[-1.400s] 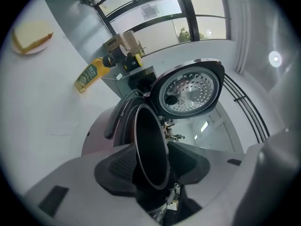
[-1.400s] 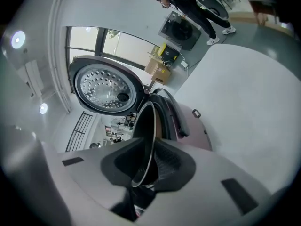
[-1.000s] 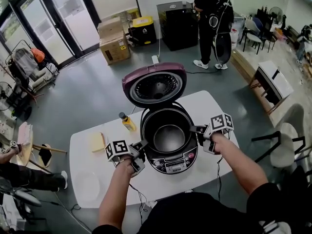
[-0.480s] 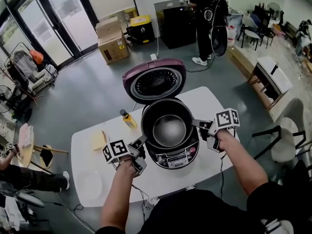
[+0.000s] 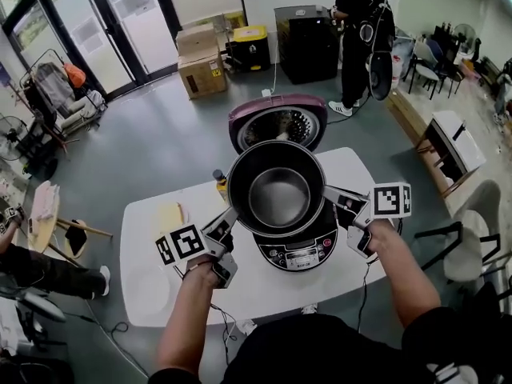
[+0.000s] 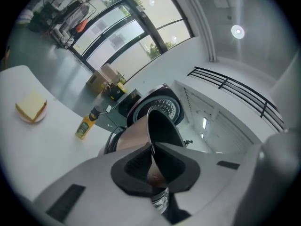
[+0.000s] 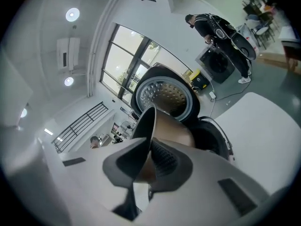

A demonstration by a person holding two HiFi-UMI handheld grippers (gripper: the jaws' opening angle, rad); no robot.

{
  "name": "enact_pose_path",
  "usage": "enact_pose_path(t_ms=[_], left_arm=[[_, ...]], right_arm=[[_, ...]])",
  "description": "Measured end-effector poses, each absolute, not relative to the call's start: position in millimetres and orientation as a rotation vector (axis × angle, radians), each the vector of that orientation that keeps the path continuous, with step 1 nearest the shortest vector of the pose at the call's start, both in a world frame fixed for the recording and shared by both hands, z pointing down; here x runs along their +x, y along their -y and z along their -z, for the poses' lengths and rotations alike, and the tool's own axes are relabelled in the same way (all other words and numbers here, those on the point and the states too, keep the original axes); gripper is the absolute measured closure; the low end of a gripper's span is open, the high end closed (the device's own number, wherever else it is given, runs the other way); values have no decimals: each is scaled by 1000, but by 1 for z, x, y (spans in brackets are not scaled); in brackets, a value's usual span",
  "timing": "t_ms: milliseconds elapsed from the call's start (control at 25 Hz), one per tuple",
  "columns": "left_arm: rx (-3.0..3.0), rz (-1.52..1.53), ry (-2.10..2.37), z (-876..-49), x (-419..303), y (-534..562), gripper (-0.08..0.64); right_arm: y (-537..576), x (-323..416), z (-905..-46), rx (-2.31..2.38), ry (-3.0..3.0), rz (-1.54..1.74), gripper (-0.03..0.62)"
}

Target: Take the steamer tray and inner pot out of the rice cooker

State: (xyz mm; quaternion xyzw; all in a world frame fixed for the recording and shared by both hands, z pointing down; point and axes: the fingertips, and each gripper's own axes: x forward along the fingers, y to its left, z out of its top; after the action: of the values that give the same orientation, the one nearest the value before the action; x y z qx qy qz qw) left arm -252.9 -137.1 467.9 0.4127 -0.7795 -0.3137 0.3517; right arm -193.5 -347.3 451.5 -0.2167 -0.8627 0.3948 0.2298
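The dark round inner pot (image 5: pixel 276 189) hangs above the open rice cooker (image 5: pixel 302 250), clear of its body. My left gripper (image 5: pixel 230 218) is shut on the pot's left rim and my right gripper (image 5: pixel 332 196) is shut on its right rim. In the left gripper view the jaws (image 6: pixel 151 160) pinch the thin rim of the copper-sided pot (image 6: pixel 134 135). The right gripper view shows the same on the other side, the jaws (image 7: pixel 149 163) clamping the pot (image 7: pixel 171 131). The cooker's purple lid (image 5: pixel 278 122) stands open behind. I see no steamer tray.
The white table (image 5: pixel 152 294) also carries a small yellow bottle (image 5: pixel 219 184) and a pale yellow block (image 5: pixel 170 214) left of the cooker. A chair (image 5: pixel 472 238) stands at the right. A person (image 5: pixel 362 30) stands far back by a black cabinet.
Both grippers have risen together with the inner pot, which has come up out of the cooker body and now hangs above it.
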Motion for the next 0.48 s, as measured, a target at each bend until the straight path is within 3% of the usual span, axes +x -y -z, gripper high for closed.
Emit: enact_pose_path(t_ms=[480], left_arm=[[935, 847, 2178, -464, -251, 21, 540]], right_arm=[[237, -215, -458, -692, 2349, -989, 563]])
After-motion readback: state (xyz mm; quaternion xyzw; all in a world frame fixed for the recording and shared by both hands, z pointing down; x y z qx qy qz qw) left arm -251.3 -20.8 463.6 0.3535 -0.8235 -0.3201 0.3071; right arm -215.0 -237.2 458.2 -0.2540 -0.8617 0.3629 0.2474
